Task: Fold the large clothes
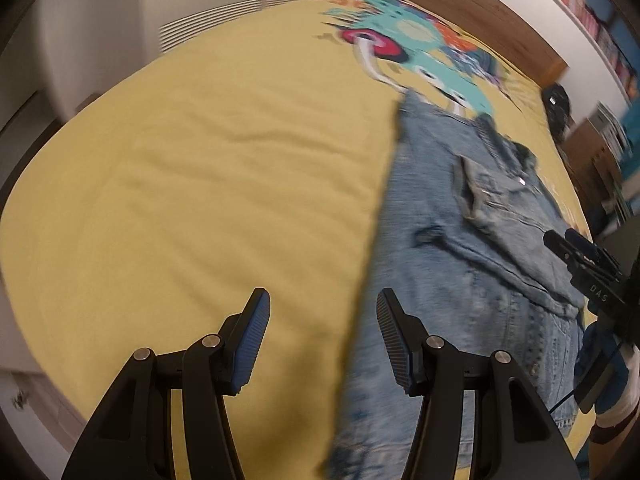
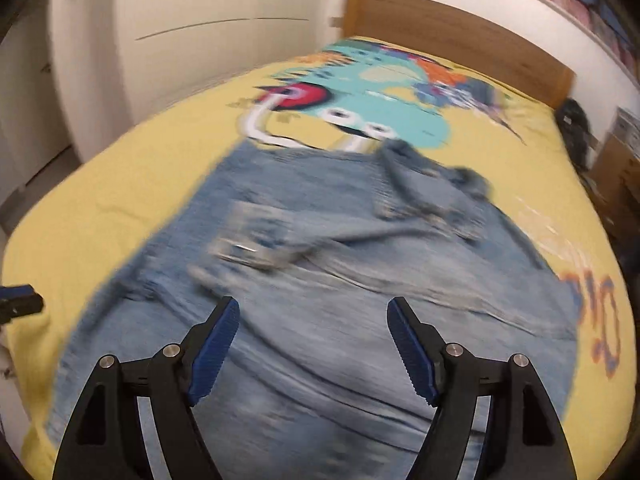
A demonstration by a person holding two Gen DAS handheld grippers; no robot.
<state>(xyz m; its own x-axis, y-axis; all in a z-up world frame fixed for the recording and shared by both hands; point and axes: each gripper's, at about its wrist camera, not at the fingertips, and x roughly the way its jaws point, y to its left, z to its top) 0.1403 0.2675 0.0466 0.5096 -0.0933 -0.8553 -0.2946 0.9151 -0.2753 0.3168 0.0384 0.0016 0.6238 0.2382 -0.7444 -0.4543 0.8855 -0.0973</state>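
A light blue denim jacket (image 2: 320, 280) lies spread on a yellow bedspread (image 2: 100, 184), with one sleeve folded across its middle. In the left wrist view the jacket (image 1: 472, 248) fills the right half. My left gripper (image 1: 322, 340) is open and empty, held above the jacket's left edge. My right gripper (image 2: 314, 350) is open and empty, held above the jacket's lower part. The right gripper also shows at the right edge of the left wrist view (image 1: 580, 256). The left gripper's tip shows at the left edge of the right wrist view (image 2: 18, 304). Both views are blurred.
The bedspread (image 1: 180, 200) has a colourful cartoon print (image 2: 360, 92) near the wooden headboard (image 2: 460, 36). White wardrobe doors (image 2: 180, 40) stand left of the bed. A dark bag (image 2: 576, 124) and boxes (image 2: 616, 172) sit at the bed's right side.
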